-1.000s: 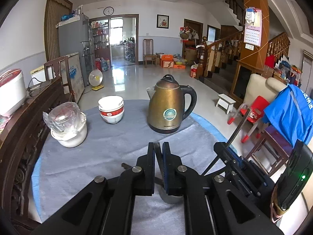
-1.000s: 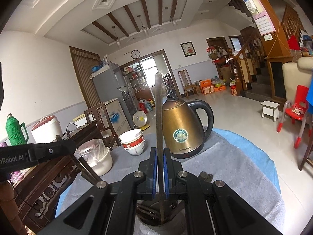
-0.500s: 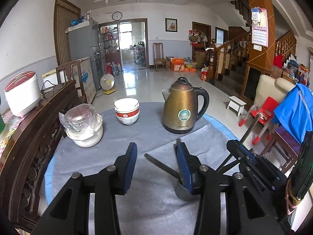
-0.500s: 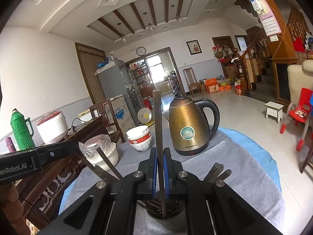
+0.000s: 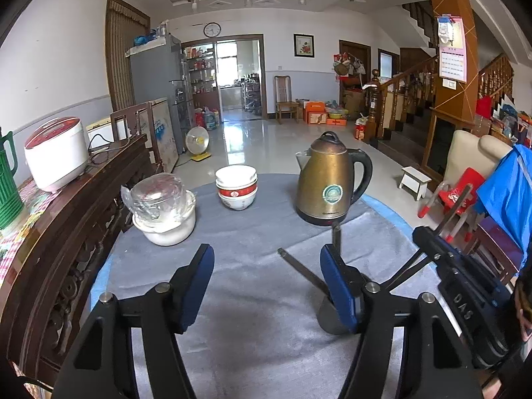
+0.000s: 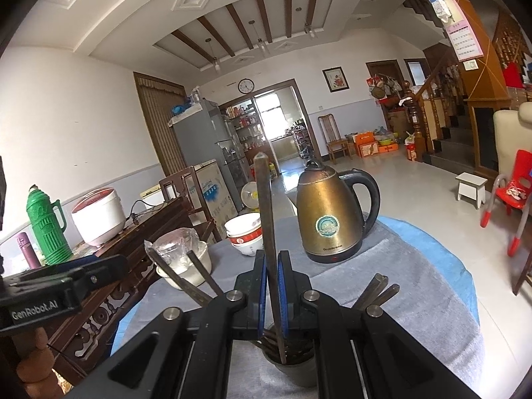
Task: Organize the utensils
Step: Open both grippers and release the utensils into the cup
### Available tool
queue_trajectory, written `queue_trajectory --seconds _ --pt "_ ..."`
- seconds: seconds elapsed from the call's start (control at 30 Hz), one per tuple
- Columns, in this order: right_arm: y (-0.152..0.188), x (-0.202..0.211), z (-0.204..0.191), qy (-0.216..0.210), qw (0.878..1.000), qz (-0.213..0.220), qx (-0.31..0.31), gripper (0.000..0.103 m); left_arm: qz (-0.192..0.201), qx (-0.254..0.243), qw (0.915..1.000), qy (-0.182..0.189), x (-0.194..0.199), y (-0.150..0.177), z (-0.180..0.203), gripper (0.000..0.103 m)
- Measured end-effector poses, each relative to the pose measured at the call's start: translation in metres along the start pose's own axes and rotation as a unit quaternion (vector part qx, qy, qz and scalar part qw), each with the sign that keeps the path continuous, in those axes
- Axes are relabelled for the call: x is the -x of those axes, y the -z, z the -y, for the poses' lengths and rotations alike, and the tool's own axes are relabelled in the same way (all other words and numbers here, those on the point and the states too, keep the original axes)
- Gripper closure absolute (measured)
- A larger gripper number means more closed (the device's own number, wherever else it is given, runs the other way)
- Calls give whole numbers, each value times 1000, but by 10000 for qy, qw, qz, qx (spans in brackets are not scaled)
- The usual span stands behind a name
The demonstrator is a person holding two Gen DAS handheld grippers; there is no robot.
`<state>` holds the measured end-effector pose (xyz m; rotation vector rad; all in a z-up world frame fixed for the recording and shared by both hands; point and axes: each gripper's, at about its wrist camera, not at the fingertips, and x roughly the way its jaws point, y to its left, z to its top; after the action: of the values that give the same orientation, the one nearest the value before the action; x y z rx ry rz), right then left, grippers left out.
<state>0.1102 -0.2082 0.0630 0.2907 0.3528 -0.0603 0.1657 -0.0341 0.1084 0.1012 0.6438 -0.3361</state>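
Right tongs (image 6: 271, 286) pinch a metal chopstick (image 6: 266, 219) upright over the grey cup (image 6: 292, 370) before the kettle (image 6: 329, 214); left tongs (image 5: 266, 282) have just opened, empty (release done). Next, I judge: lower and drop it

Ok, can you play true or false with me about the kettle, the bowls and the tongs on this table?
1. The right tongs are shut on a dark metal utensil that stands upright over the grey cup. True.
2. The left tongs are squeezing a utensil. False: they have just been opening, and nothing is between them.
3. The kettle is bright red. False: it is a brassy gold with a black handle.
4. The stacked bowls stand on the grey cloth left of the kettle. True.
5. The grey cup is empty. False: several utensils lean out of it.
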Motion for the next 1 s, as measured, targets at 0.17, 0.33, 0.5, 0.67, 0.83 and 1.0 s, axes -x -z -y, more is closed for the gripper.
queue_trajectory --seconds 0.17,0.33,0.5,0.67,0.83,1.0 --pt "0 6 -8 -72 9998 25 174 95 -69 71 9999 -77 0 9 -14 35" --pt "0 8 -13 -113 9997 33 232 95 -145 145 9996 -189 0 21 -28 34" --pt "3 4 -21 -135 9992 -10 383 95 -357 177 9989 -254 -5 42 -38 34" --pt "6 2 -24 62 9984 133 543 95 -700 287 9967 -285 -16 61 -49 34" --pt "4 -6 -21 -52 9987 -88 498 95 -885 364 9951 -252 -23 72 -53 34" --pt "1 -2 -14 -39 9995 -155 266 94 -1051 288 9940 -102 -25 78 -49 34"
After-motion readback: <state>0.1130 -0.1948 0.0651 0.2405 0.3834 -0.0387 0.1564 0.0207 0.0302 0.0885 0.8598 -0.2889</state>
